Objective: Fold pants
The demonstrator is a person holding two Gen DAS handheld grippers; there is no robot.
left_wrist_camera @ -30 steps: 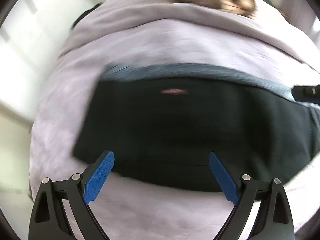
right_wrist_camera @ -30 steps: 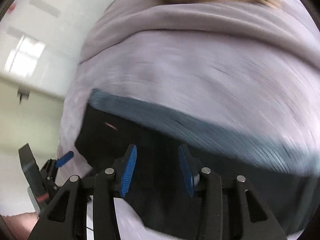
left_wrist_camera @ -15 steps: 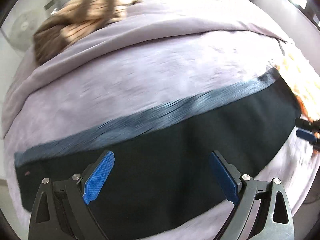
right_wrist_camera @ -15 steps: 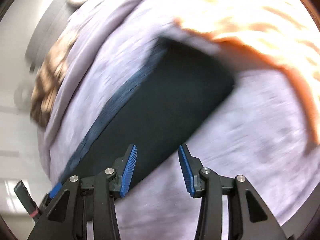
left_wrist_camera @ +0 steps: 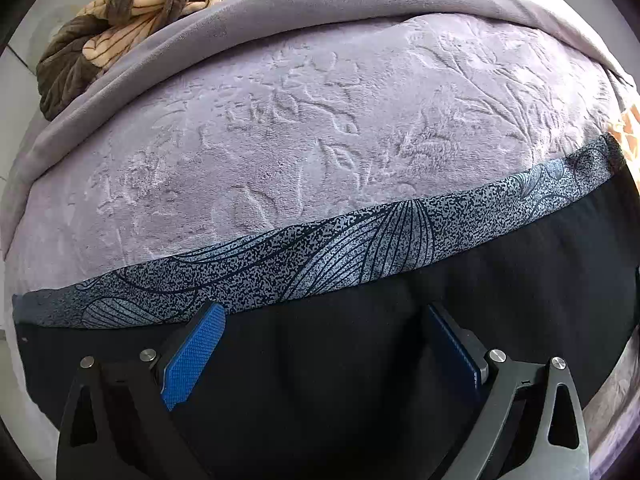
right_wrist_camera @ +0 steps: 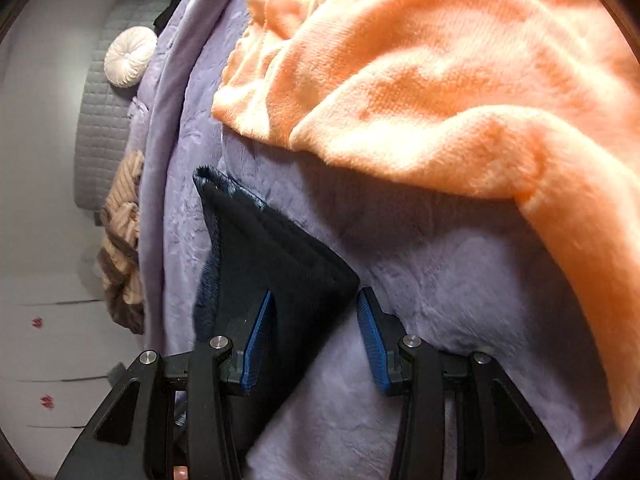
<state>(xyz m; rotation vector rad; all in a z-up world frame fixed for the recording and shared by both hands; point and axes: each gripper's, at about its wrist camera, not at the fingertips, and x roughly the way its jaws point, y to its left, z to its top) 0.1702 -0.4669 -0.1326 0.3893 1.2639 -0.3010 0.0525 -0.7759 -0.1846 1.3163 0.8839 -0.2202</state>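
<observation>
Over at the left a brown striped blanket [left_wrist_camera: 120,12] is bunched by the far edge of the lilac bedspread [left_wrist_camera: 320,128], well clear of the work. The pants [left_wrist_camera: 360,360] lie flat along the near side, dark, with a patterned band [left_wrist_camera: 320,256] on their far edge. The left gripper [left_wrist_camera: 320,356] hovers over their middle, fingers spread wide, holding nothing. The right gripper [right_wrist_camera: 310,340] sits at the pants' end corner [right_wrist_camera: 280,264], jaws closing with the cloth between them but not yet pinched. This looks like setting up an end-to-end fold; next, both need a firm hold. The orange blanket [right_wrist_camera: 440,80] crowds the right; leftward is open.
</observation>
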